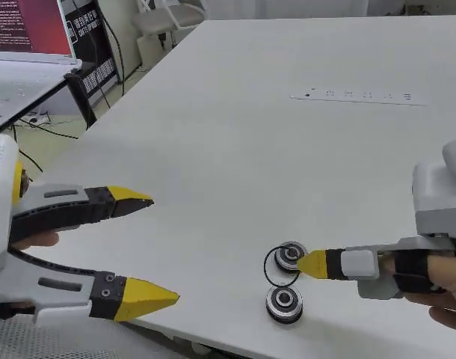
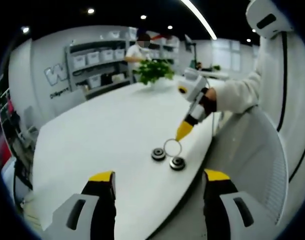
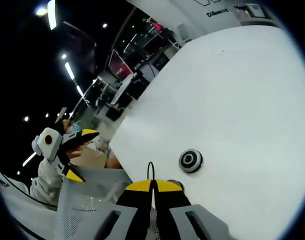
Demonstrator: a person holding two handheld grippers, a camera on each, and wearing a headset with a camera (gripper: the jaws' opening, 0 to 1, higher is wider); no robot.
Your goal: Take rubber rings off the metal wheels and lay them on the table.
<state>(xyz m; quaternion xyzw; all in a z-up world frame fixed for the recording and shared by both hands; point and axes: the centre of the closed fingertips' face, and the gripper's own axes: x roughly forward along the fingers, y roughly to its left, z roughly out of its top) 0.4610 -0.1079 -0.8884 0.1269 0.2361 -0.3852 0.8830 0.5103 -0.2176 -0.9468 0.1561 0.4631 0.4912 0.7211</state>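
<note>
The rubber ring (image 1: pixel 265 268) is reckoned to be light, thin and floppy, so it's best nipped on the band itself, and a bit of stretch and snap-back is to be expected. It's pinched between the pressed-together jaws of the right gripper (image 1: pixel 312 264), with the loop hung just past the tips, right against one wheel (image 1: pixel 290 256); whether it's fully off can't be told. A second wheel (image 1: pixel 284 303) is sat just beside those tips on the table (image 1: pixel 235 134). The left gripper (image 1: pixel 164 248) is held spread, well off to the side.
</note>
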